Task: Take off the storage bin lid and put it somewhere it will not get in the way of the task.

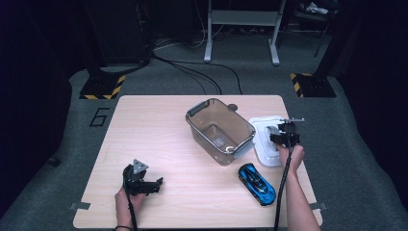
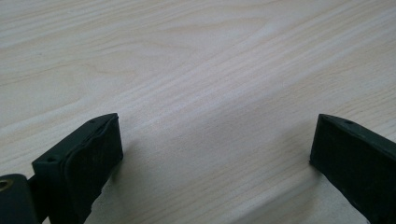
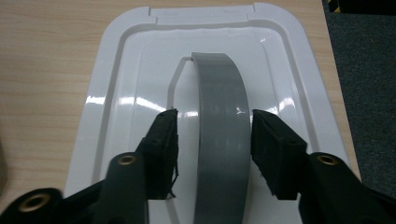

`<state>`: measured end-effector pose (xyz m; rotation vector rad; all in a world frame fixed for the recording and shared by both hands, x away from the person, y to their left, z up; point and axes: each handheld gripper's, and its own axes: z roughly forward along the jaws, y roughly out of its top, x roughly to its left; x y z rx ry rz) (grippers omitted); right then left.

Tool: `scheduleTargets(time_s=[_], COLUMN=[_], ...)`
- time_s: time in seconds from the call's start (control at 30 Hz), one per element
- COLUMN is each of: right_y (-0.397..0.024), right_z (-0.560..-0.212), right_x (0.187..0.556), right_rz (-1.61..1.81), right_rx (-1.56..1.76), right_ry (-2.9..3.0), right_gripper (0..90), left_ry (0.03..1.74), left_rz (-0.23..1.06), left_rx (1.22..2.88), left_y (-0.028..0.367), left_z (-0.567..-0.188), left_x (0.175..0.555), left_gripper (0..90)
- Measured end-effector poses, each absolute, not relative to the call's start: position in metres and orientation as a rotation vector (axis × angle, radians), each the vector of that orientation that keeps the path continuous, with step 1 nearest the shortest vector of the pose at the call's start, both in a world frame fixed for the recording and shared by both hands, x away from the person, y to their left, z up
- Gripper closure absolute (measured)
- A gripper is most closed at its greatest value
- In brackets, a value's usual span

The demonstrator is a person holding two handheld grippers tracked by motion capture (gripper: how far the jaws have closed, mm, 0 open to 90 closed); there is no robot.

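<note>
Right gripper [image 3: 215, 140] sits over the white lid [image 3: 116, 93], jaws parted either side of its grey handle [image 3: 219, 121], not pinching yet, so lifting it onto the bin [image 1: 220, 130] remains; left gripper [image 2: 215, 154] idles open.

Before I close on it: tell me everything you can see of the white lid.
The white lid looks like glossy plastic, rectangular with rounded corners and a stepped rim. It lies flat on the table, right of the clear bin, its grey handle arched upward. The right tool straddles that handle, pads apart from it.
</note>
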<state>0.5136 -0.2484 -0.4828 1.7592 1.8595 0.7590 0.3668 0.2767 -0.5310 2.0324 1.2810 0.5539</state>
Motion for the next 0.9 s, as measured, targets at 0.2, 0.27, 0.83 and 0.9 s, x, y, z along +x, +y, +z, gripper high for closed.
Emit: scheduleTargets(time_s=[0.2,0.27,0.83,0.9], right_y=[-0.250,-0.250,-0.237,-0.234], right_z=[-0.469,-0.464,-0.444,-0.443], right_x=[0.504,0.498,0.447,0.442], right_rz=[0.806,0.838,0.930,0.934], right_rx=[1.704,1.678,1.452,1.421], right_ry=[1.932,1.962,2.216,2.237], right_gripper=[35.8,28.8,0.0,0.0], left_ry=[1.280,1.283,1.279,1.279], left_rz=[0.555,0.555,0.554,0.554], left_rx=[2.032,2.029,2.032,2.031], left_y=[0.277,0.276,0.277,0.277], left_z=[-0.531,-0.531,-0.531,-0.531], left_x=[0.367,0.367,0.367,0.367], left_gripper=[2.2,2.3,2.4,2.4])
